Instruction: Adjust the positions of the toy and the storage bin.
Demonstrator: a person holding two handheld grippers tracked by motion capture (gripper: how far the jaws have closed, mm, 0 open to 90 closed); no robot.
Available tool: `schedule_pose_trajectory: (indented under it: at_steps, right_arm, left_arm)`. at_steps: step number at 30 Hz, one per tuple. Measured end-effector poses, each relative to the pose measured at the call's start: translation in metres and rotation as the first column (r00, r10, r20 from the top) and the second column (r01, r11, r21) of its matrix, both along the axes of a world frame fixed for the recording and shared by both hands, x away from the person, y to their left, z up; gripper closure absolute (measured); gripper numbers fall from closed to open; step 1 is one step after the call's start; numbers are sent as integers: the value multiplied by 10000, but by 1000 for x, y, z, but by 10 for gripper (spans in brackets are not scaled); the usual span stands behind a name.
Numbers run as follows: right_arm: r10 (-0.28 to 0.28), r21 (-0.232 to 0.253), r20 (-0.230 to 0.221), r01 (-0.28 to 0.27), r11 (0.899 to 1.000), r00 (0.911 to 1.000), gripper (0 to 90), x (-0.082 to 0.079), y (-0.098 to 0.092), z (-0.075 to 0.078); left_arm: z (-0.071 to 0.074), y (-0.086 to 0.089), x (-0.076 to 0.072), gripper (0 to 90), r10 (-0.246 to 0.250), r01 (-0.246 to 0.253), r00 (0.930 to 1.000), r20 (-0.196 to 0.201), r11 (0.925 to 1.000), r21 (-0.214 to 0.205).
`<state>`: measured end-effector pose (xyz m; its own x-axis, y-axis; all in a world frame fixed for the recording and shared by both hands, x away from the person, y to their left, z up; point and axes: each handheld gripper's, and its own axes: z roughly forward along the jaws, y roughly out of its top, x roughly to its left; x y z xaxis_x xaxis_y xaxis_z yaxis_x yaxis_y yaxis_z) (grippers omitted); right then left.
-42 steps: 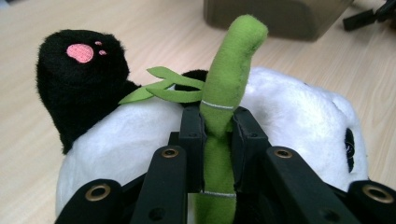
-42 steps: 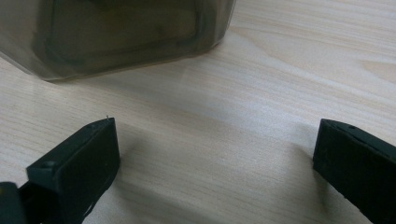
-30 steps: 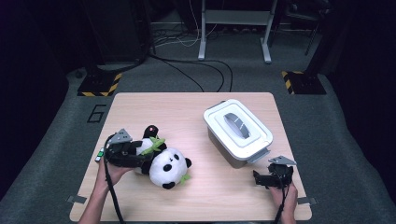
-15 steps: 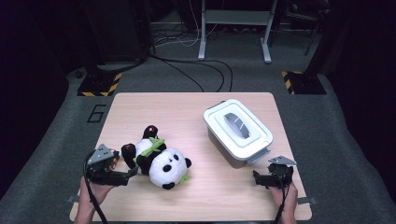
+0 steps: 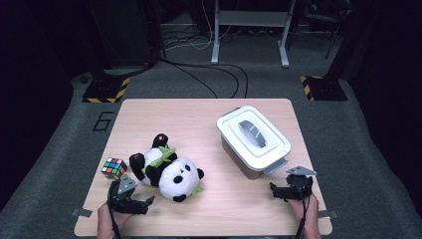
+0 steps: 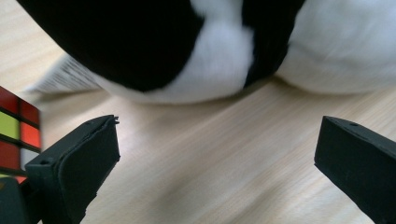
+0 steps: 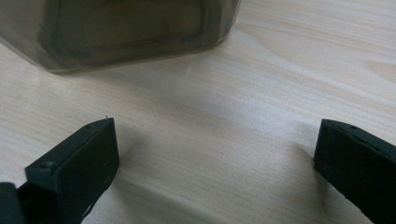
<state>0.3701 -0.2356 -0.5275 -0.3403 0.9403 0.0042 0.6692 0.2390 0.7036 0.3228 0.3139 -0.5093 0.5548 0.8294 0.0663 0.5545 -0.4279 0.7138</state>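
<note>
Release is done: my left gripper (image 5: 141, 203) has let the panda (image 5: 166, 168) go, jaws now wide near the table's front-left corner, so it lies between cube (image 5: 114, 168) and box (image 5: 253, 139), while my right gripper (image 5: 281, 191) rests open.

In the left gripper view the plush panda (image 6: 196, 46) is cut off by the top edge and blurred. The puzzle cube (image 6: 16, 135) is cut by the left edge, and the storage box (image 7: 126, 28) in the right gripper view by the top.
</note>
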Motion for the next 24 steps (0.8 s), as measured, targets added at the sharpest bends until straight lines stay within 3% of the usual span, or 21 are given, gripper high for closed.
schedule_pose_trajectory:
  at_steps: [4,5,8,9,12,20,24]
  right_arm:
    - [56,-3,-243,-56,10000,9997,0,1,-1,2]
    - [264,237,-376,-255,9994,9989,0,1,-5,4]
    - [349,334,-389,-336,9989,9986,0,0,-9,7]
    - [343,488,-501,-318,9983,9982,0,-1,-11,9]
    - [457,397,-455,-439,9982,9979,0,-3,-13,13]
    - [730,752,-341,-702,9947,9968,0,-15,-18,47]
    - [1020,783,-331,-992,9920,9942,0,-20,-19,73]
  left_arm:
    - [-8,0,3,0,95,-95,9999,-121,9999,42]
    - [-9,0,3,0,138,-137,9998,-154,9999,50]
    - [-15,2,6,0,163,-156,9992,-366,9997,203]
    - [-19,3,7,0,239,-246,9990,-378,9995,-194]
    - [-21,4,8,0,249,-261,9993,-296,9988,-408]
    - [-22,5,10,0,348,-367,9988,-340,9978,-559]
    - [-22,5,10,0,351,-370,9988,-338,9977,-562]
